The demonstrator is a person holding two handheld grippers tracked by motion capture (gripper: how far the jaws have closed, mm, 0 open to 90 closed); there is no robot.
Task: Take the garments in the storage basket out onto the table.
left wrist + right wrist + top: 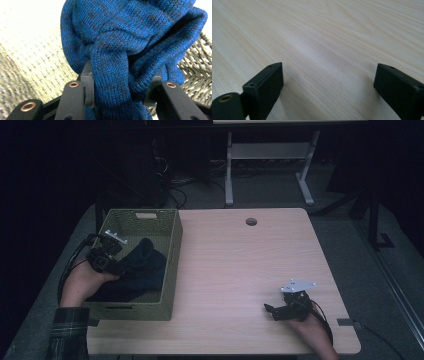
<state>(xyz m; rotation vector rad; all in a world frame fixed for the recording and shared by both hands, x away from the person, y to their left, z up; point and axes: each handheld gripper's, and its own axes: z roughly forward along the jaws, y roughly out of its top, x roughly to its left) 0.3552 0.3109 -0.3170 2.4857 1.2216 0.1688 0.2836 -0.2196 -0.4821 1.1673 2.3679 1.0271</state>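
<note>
at frame left, the left gripper clamps a blue knitted garment inside the woven basket, removal barely begun; lower right, the right gripper rests spread, empty.

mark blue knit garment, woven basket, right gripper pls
blue knit garment (110,75), left gripper view, the fold pinched between the jaws
woven basket (172,255), high view, its right wall
right gripper (269,309), high view, between its fingertips over the table

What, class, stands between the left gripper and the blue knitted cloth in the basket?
Nothing visible does. The left gripper already has its jaws closed on a bunched fold of the blue knitted cloth, inside the woven basket.
</note>
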